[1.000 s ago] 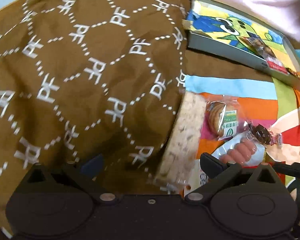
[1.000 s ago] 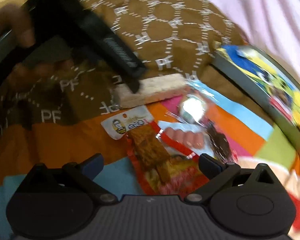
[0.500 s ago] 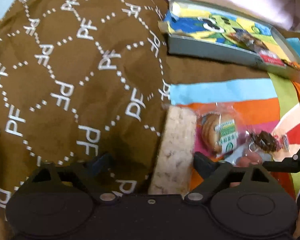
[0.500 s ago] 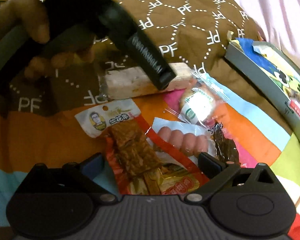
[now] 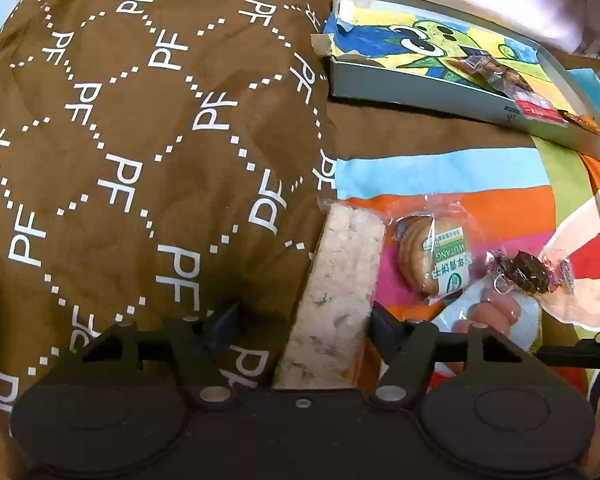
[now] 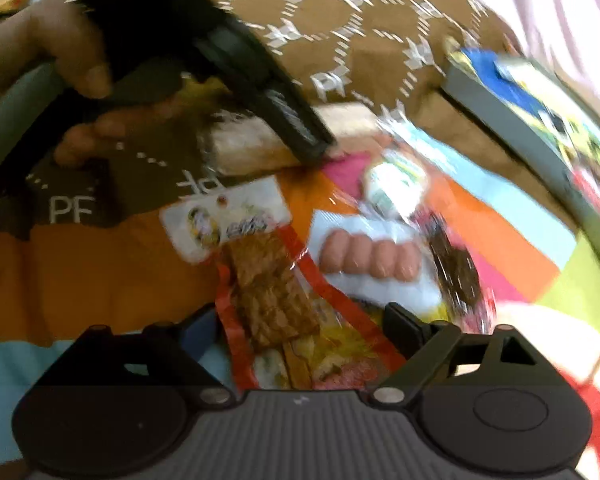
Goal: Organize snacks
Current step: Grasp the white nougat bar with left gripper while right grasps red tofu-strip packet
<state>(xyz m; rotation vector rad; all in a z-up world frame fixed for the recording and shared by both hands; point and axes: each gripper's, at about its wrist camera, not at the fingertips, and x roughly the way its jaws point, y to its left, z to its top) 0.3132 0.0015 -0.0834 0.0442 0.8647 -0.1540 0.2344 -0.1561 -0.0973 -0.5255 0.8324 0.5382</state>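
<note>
A pale rice-crisp bar [image 5: 336,292] in clear wrap lies where the brown quilt meets the striped sheet. My left gripper [image 5: 302,318] straddles its near end with jaws closing; the right finger [image 5: 380,320] is against the bar and the left finger [image 5: 226,316] stands apart from it. In the right wrist view, that left gripper's finger [image 6: 296,128] rests by the same bar [image 6: 248,148]. My right gripper [image 6: 300,324] hovers over a red packet of brown strips [image 6: 268,292], jaws closing, pads not touching it.
A wrapped cookie [image 5: 432,260], a dark candy [image 5: 528,276] and a sausage pack [image 5: 496,312] lie right of the bar. A grey tin [image 5: 420,92] with a cartoon lining holds a few snacks at the back right. The brown quilt [image 5: 140,160] bulges on the left.
My left gripper came forward and down over the bar, and its jaws narrowed around it. The right gripper's jaws narrowed a little over the red packet.
</note>
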